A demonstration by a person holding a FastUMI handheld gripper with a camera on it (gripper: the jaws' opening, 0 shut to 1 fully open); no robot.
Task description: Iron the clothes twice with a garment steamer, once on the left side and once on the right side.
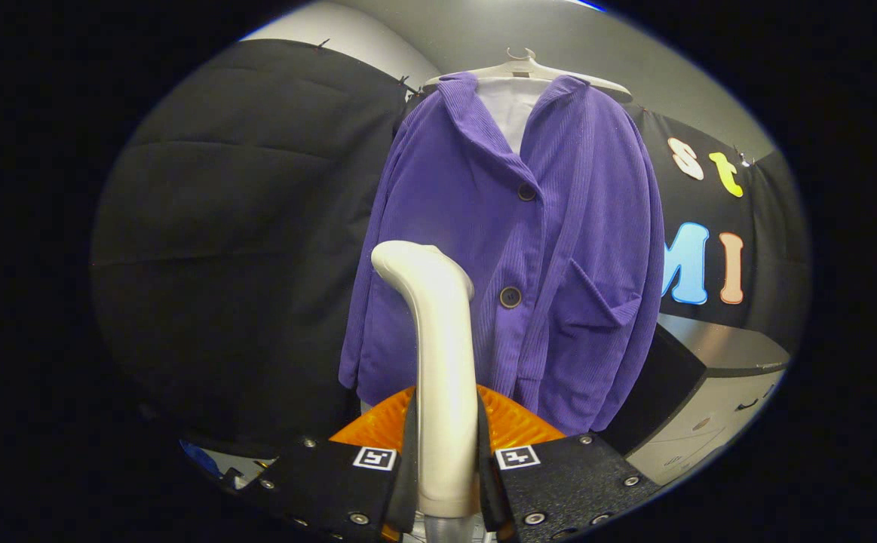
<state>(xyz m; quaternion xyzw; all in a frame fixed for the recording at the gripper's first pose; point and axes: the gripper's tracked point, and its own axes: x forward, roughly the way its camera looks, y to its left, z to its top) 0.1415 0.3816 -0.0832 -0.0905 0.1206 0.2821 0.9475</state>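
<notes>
A purple corduroy jacket (513, 249) hangs on a white hanger (526, 69) just ahead of me, with a white lining at its collar and two dark buttons down the front. My gripper (446, 452) is shut on the white garment steamer (442, 362), both fingers pressing the sides of its upright handle. The steamer's curved head rises in front of the jacket's left half, near the lower button. Whether the head touches the cloth I cannot tell.
Black cloth (242, 241) covers the booth wall left of the jacket and behind it on the right. A grey cabinet with drawers (709, 407) stands low at the right. An orange ribbed part (513, 426) sits right behind the fingers.
</notes>
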